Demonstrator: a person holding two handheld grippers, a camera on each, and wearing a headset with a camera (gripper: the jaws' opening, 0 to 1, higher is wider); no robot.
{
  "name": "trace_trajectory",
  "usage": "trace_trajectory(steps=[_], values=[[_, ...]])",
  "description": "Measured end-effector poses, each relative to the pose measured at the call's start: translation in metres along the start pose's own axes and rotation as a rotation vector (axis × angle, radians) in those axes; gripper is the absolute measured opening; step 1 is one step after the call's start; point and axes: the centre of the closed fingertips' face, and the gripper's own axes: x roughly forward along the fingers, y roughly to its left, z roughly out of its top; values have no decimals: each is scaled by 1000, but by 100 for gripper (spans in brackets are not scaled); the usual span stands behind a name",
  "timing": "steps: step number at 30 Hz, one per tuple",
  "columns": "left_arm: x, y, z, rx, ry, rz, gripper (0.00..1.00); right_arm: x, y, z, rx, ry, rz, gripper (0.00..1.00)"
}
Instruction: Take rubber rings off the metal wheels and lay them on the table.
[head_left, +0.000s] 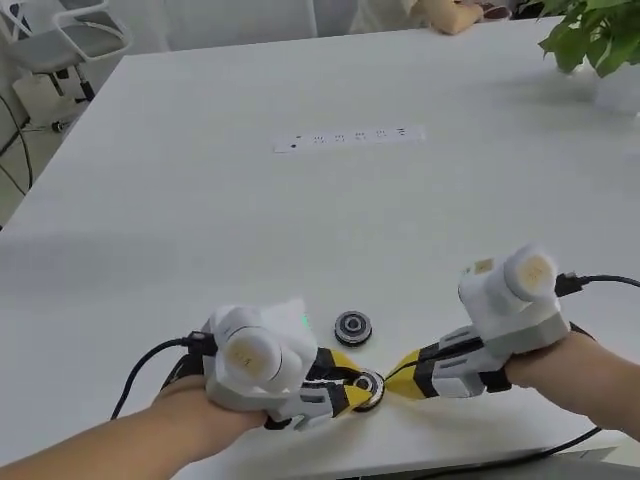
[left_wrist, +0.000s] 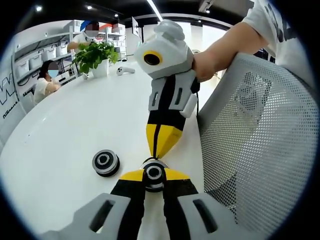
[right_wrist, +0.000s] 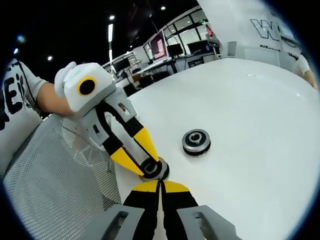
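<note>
Nearest, at the near edge of the table, the left gripper is closed partway around a metal wheel, whose rim is clamped between both yellow jaws. From the right, the right gripper is held with jaws pressed together, tips touching that wheel; whether anything is pinched cannot be told. A second metal wheel lies flat just beyond, untouched.

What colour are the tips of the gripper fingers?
Yellow, with black behind; the fingers show best in the left gripper view.
</note>
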Motion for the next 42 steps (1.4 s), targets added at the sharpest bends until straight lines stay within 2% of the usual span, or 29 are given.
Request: trace_trajectory(steps=[10, 11, 12, 13, 14, 15, 17, 18, 20, 23, 24, 27, 28, 32, 35, 42], values=[[3, 0, 1, 10, 10, 29, 7, -3, 3, 2, 76, -36, 21, 0], [3, -1, 1, 8, 10, 29, 7, -4, 4, 4, 95, -56, 29, 0], [4, -1, 2, 7, 8, 31, 7, -8, 16, 31, 194, -199, 104, 0], [5, -1, 2, 4, 8, 33, 7, -11, 15, 41, 206, -235, 104, 0], [5, -1, 3, 4, 7, 35, 7, -12, 7, 37, 125, -184, 42, 0], [6, -2, 3, 4, 6, 36, 7, -11, 2, 33, 75, -145, 4, 0], [7, -2, 4, 6, 4, 36, 7, -8, 11, 31, 105, -151, 34, 0], [7, -2, 4, 4, 3, 35, 7, -9, 10, 23, 94, -130, 39, 0], [7, -2, 4, 2, 0, 35, 7, -11, 6, 14, 46, -98, 22, 0], [7, -2, 4, 3, -3, 33, 7, -14, -2, 10, 2, -85, 3, 0], [7, -2, 4, 2, -5, 32, 7, -15, -2, 10, -1, -83, 1, 2], [7, -1, 4, -1, -11, 27, 7, -13, -3, 3, -39, -47, -1, 16], [7, -1, 4, -2, -13, 26, 7, -11, -2, -4, -73, -11, 3, 16], [7, -1, 4, 1, -14, 26, 7, -4, 5, -19, -138, 50, 26, 22], [7, -1, 4, 0, -17, 26, 7, -1, 12, -17, -152, 35, 39, 22], [7, -1, 5, -1, -20, 26, 7, 7, 13, -7, -184, 25, 42, 31]])
